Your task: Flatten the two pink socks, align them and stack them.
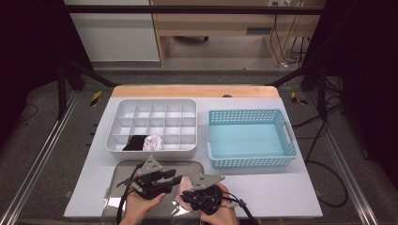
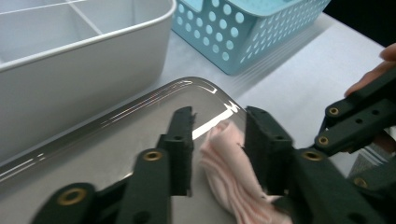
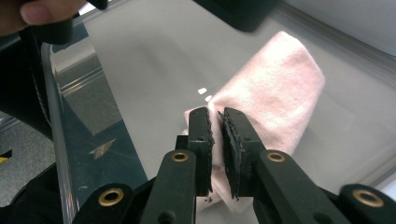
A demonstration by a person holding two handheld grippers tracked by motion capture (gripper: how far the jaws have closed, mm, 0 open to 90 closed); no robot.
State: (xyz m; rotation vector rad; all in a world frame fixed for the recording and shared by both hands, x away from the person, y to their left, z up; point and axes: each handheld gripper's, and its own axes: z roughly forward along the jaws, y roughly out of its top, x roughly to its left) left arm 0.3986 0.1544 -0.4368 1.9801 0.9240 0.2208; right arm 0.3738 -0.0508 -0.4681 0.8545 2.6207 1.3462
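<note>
Pick-up step: right tool (image 3: 215,126) pinched nearly closed on pink cloth (image 3: 275,98) on tray (image 2: 116,140), left tool (image 2: 218,140) open astride it; next, lift clear.

My cloth (image 1: 185,183) lies on the tray (image 1: 123,168); behind it sits the organizer (image 1: 151,148), with the basket (image 1: 252,161) on its right.

Black tools (image 1: 174,178), brass rivets, grey plates

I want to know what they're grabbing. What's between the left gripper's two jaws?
In the left gripper view, the end of the pink cloth lies in the gap of the left gripper, on the metal tray.
</note>
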